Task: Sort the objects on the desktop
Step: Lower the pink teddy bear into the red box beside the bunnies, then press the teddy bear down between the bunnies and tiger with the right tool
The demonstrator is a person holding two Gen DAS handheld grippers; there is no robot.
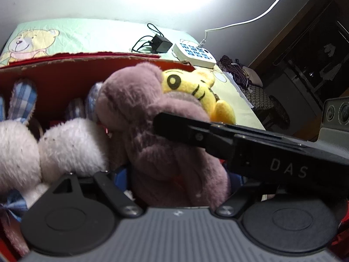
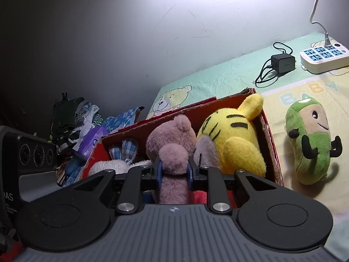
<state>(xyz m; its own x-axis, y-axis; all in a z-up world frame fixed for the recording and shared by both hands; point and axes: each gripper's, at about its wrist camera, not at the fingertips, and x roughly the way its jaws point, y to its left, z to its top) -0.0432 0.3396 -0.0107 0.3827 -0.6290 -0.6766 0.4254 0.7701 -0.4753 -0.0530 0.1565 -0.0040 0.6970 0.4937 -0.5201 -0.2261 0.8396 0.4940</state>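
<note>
Pink plush bear sits in the red cardboard box, wedged between yellow tiger plush and white bunny. Right gripper jaws clenched on the bear's limb. Left gripper jaw state: can't tell (fingers hidden). Green plush lies outside on the surface.

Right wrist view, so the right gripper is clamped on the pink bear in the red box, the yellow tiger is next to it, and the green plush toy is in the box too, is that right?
Not quite. The green plush toy lies outside the red box, on the cloth to its right, as the right wrist view shows. The rest holds: the right gripper is clamped on the pink bear in the box, with the yellow tiger beside it.
</note>
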